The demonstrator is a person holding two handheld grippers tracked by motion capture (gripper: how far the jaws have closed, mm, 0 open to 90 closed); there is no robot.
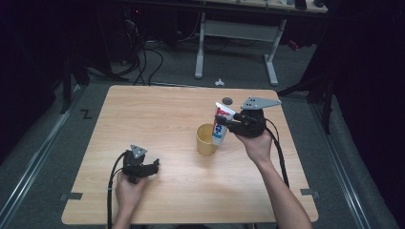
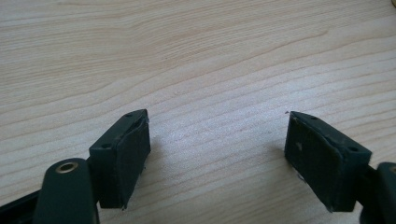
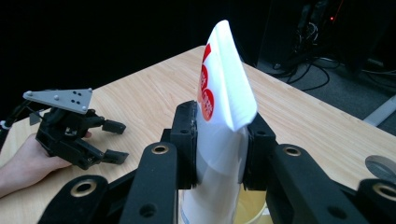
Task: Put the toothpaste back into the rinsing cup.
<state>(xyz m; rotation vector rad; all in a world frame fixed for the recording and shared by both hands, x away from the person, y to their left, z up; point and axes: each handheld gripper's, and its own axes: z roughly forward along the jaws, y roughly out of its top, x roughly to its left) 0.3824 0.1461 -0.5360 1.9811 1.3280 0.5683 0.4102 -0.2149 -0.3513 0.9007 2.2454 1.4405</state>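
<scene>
White squeezable tube with red and blue print (image 3: pixel 223 98) is pinched mid-body by right hand-held gripper (image 1: pixel 228 125), cap end down in the yellow plastic cup (image 1: pixel 206 139) just below its jaws, likely for standing it inside. Left hand-held gripper (image 1: pixel 149 167) rests well apart on wooden desk (image 1: pixel 157 109), jaws spread, idle.

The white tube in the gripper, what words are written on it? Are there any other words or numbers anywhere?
Tube: red and blue printing, too blurred and too folded to read.
Floor mark left of the table: a black shape like "Z", perhaps only tape.
Yellow cup: no writing.
</scene>
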